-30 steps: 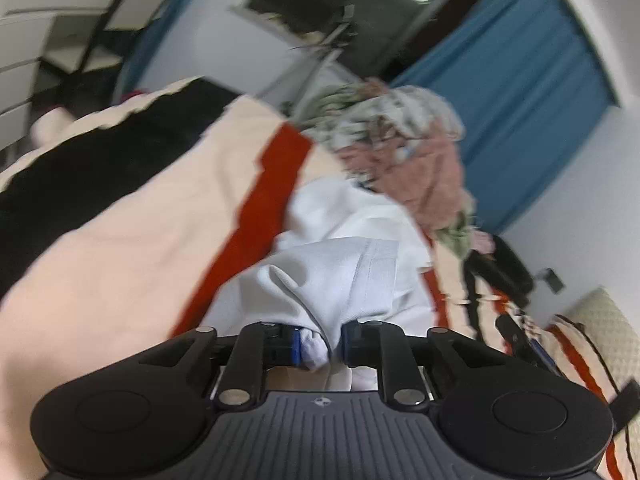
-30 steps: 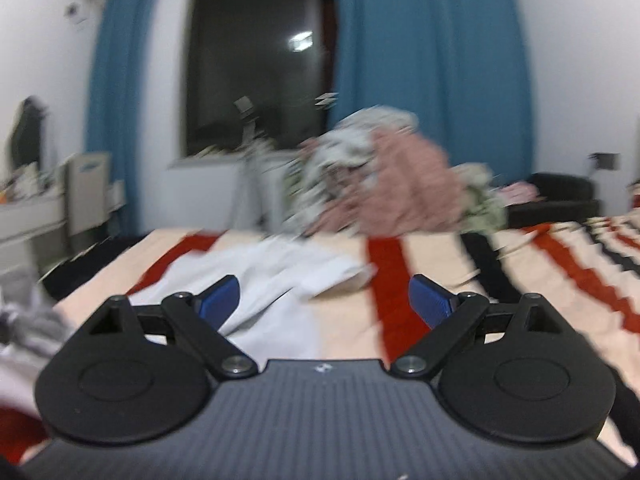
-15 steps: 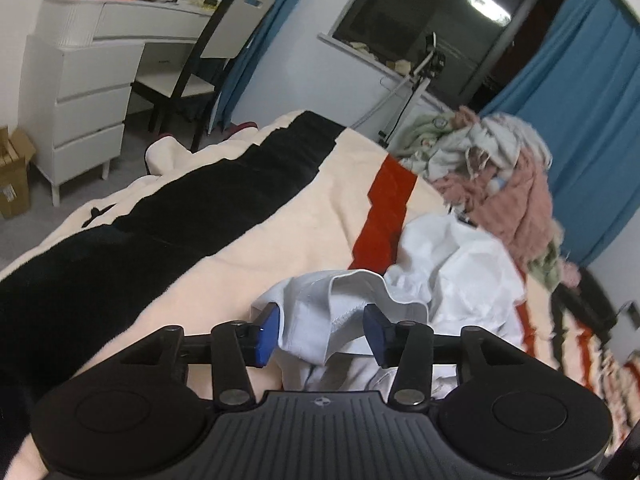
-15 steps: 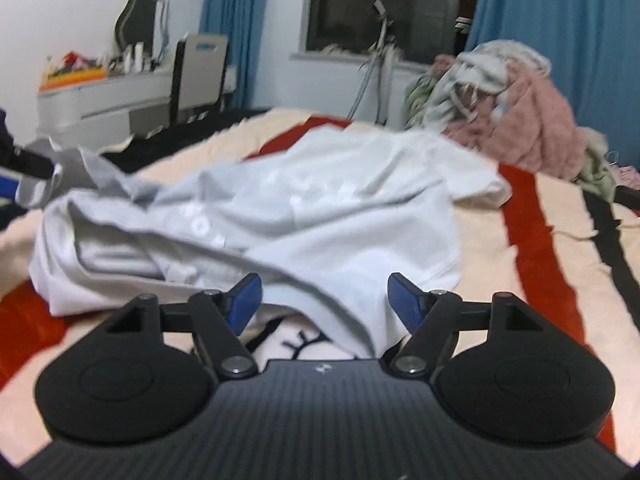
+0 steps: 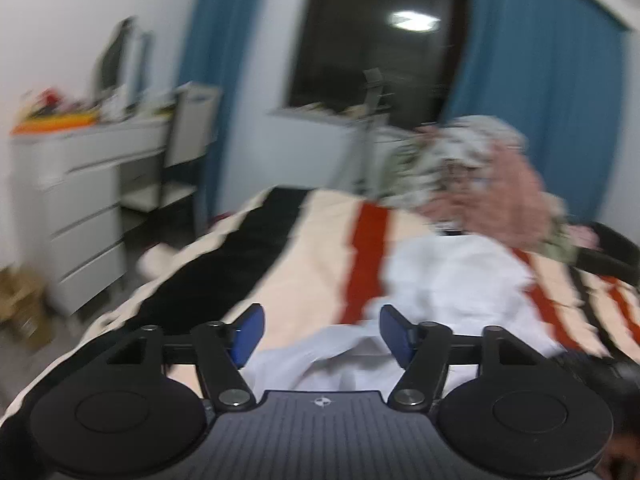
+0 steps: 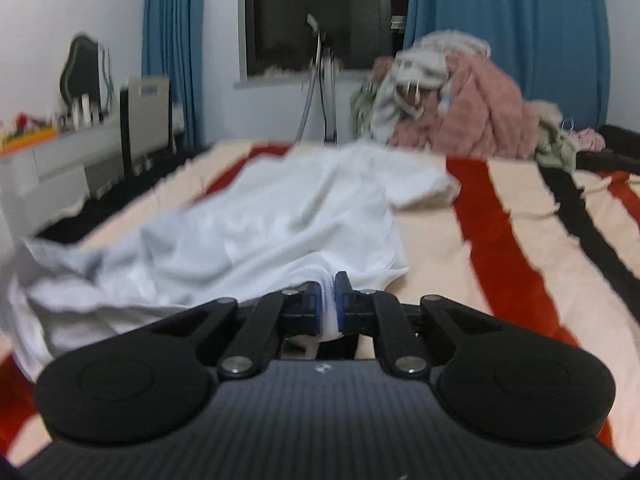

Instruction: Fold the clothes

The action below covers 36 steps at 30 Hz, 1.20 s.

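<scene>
Blanket (image 6: 520, 240) came first, a broad cream spread striped in red and black, running away ahead of both pairs of fingers. On it, straight ahead of the right fingertips, lay the white T-shirt (image 6: 288, 220), rumpled and stretched out lengthwise, its far end near the heap of clothes (image 6: 460, 112), pink and pale green, piled beyond. Blue curtains (image 6: 512, 40) and a dark window (image 6: 320, 12) stood behind that heap. Off to the left of the fingers sat a white dresser (image 5: 80, 200), blurred.

Right gripper (image 6: 328, 300) was clenched on the near edge of the T-shirt, a fold of white cloth pinched tight between its blue pads (image 6: 316, 304). Left gripper (image 5: 320, 334) was released, its blue pads (image 5: 249, 332) spread wide apart, with the shirt's near edge lying between and just below them, not gripped. That view was smeared with motion blur.
</scene>
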Tool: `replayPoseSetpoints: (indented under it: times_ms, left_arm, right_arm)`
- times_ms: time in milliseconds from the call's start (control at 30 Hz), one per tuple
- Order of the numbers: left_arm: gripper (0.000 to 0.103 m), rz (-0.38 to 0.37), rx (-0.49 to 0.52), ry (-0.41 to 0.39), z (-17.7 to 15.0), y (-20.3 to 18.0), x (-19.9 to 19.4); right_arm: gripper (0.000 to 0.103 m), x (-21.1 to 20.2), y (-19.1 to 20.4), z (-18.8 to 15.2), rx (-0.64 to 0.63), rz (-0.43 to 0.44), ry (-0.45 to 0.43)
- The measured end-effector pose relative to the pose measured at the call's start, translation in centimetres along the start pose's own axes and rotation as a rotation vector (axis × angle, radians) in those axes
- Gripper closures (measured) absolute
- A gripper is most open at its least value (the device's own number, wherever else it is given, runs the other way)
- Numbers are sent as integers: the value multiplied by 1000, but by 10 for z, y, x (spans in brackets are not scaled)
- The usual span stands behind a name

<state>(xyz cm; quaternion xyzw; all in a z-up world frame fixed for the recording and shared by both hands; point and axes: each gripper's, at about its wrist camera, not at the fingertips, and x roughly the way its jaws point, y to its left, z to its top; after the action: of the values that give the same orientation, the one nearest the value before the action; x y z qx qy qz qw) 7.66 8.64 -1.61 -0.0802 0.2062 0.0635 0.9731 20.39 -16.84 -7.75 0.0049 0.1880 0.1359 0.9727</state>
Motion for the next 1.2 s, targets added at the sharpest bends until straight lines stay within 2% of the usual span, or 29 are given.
replayPoseSetpoints:
  times_ms: [100,200,267,333,433,500,600,700,767,800,833,900,967,1100,1200]
  left_arm:
    - [28,-95,118,-2,-5,-29,-5]
    - [25,-117,278,46,-20,-65,8]
    - [25,-72,364,74,-33,-83,21]
    - [25,16,422,95,-46,-95,36]
    - [25,159,438,100,-51,-97,49]
    - [25,216,408,69,-48,-91,45]
    - [24,243,351,36,-41,-83,34]
    - [24,248,364,23,-37,-84,25]
    - [24,257,392,23,-37,-86,26]
    - [23,258,403,32,-38,-86,28]
    - [22,252,409,51,-40,-85,31]
    - [22,242,432,91,-44,-84,37]
    - [22,233,459,131,-49,-83,44]
    - [20,270,515,161,-57,-84,56]
    - [20,289,487,148,-55,-79,60]
  right_arm:
    - [95,-15,-4,10,17,9,-69]
    - [96,-29,-9,16,35,17,-109]
    - [96,-34,-15,18,63,28,-117]
    - [96,-40,-20,20,86,29,-134]
    - [96,-48,-25,23,108,16,-171]
    - [96,-49,-28,25,121,3,-179]
    - [96,-45,-34,24,131,3,-157]
    - [94,-37,-33,18,119,48,-94]
    - [91,-36,-23,13,59,74,-62]
    - [80,-35,-16,10,21,86,-48]
    - [51,-35,-9,7,-26,98,-34]
    - [23,-36,9,-1,-144,118,-7]
    - [24,-33,24,-9,-241,112,33]
    - [24,-15,36,-23,-380,20,109]
    - [24,0,25,-25,-322,-48,135]
